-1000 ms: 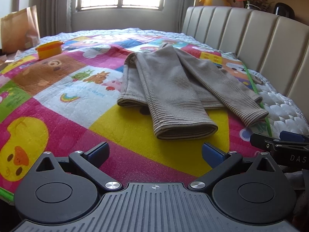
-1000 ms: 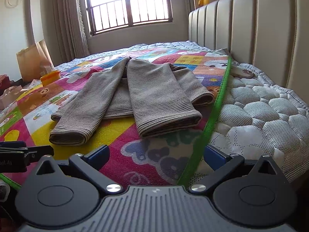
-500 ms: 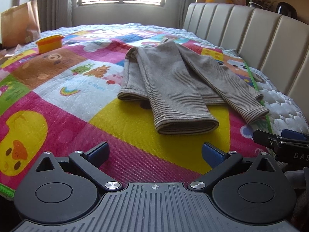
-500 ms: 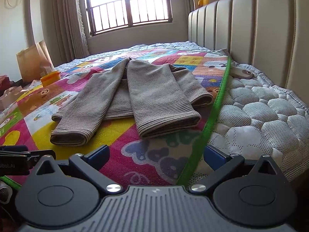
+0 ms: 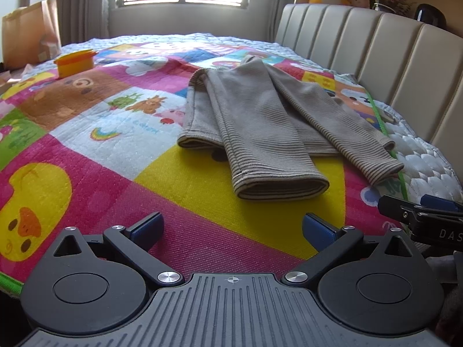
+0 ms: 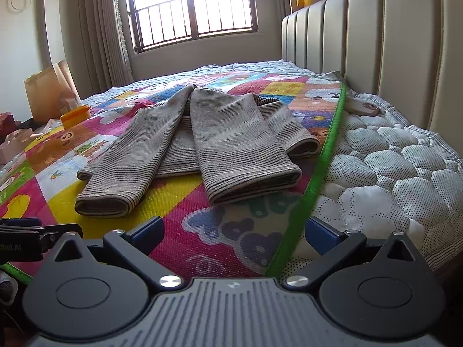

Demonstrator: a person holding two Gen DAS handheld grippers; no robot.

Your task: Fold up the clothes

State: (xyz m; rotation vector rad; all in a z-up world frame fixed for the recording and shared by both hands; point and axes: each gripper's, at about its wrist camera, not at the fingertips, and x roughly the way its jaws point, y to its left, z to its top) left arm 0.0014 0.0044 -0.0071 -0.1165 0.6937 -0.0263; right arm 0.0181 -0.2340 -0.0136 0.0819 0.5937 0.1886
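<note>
The left gripper (image 5: 231,225) hangs low over the near edge of the colourful cartoon-print quilted play mat (image 5: 86,133), blue-padded fingers (image 5: 147,225) spread wide, holding nothing. The right gripper (image 6: 234,231), just beside it, is likewise spread and empty. Beyond both, the beige ribbed knit sweater (image 5: 260,121) lies flat on the mat, sleeves folded toward the grippers, near the padded cream headboard (image 5: 390,52) on the right.

The sweater's (image 5: 260,121) body lies largely hidden under its two folded-in sleeves. In the left wrist view, the right gripper (image 5: 425,219) is cut off by the frame's edge. The window (image 6: 191,8) is washed out with glare, nothing outside discernible.
</note>
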